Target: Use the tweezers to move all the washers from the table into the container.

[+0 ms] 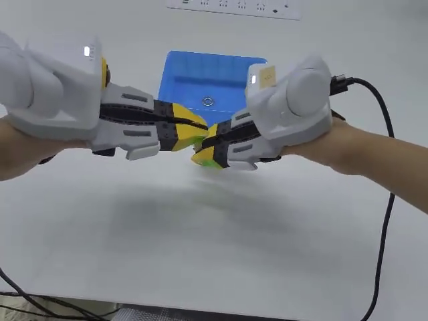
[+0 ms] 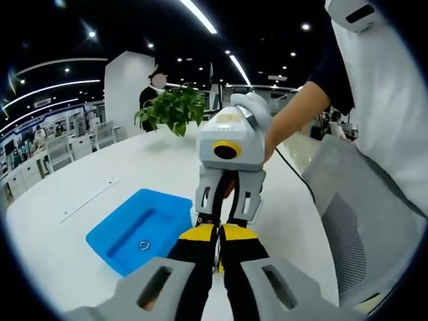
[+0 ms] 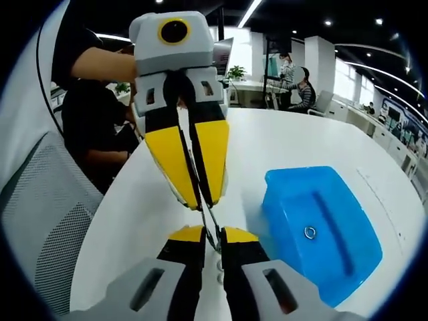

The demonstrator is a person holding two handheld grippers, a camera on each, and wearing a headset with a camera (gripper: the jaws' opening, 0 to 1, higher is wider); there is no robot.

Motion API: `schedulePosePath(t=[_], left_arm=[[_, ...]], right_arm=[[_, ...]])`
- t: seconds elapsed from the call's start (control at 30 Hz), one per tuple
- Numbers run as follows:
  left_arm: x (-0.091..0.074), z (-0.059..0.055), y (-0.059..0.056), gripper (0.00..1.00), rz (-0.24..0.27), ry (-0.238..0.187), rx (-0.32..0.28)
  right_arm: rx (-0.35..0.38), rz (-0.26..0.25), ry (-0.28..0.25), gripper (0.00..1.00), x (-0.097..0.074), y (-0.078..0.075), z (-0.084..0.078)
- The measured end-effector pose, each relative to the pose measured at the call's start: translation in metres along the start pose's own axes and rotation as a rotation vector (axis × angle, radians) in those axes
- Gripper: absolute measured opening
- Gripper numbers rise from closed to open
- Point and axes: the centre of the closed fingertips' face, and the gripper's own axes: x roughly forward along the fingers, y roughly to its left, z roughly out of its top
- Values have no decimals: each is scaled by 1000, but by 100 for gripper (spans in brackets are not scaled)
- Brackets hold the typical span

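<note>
My two grippers meet tip to tip above the white table (image 1: 214,234). The left gripper (image 1: 198,129) comes in from the left and the right gripper (image 1: 202,151) from the right. Thin metal tweezers (image 3: 207,217) run between the left gripper's (image 3: 204,199) closed yellow jaws and down into the right gripper's (image 3: 212,235) jaws. Both look shut on them. In the left gripper view my own jaws (image 2: 219,232) touch the right gripper (image 2: 226,200). Behind them sits the blue container (image 1: 180,80), with one metal washer (image 1: 208,101) on its floor, also the washer (image 3: 310,232) in the right gripper view.
A white power strip (image 1: 234,7) lies at the table's far edge. A black cable (image 1: 384,221) hangs from the right gripper down past the table's front right. A grey mesh chair (image 2: 361,227) stands beside the table. People and a potted plant (image 2: 172,110) are in the background.
</note>
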Motion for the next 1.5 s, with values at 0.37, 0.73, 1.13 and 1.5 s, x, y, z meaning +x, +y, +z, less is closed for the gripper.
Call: schedulePosePath(t=[0.37,0.73,1.13,1.5], left_arm=[[-11,11,-10,26,-5,-27,-3],[-43,19,-5,46,155,-113,-60],[-57,4,-7,73,253,-153,-171],[-60,-5,4,92,319,-165,-220]], right_arm=[[1,-15,3,9,-3,4,7],[-15,-58,-28,9,-28,3,36],[-27,-144,-72,9,-65,-32,60],[-28,-197,-62,9,-62,-84,51]])
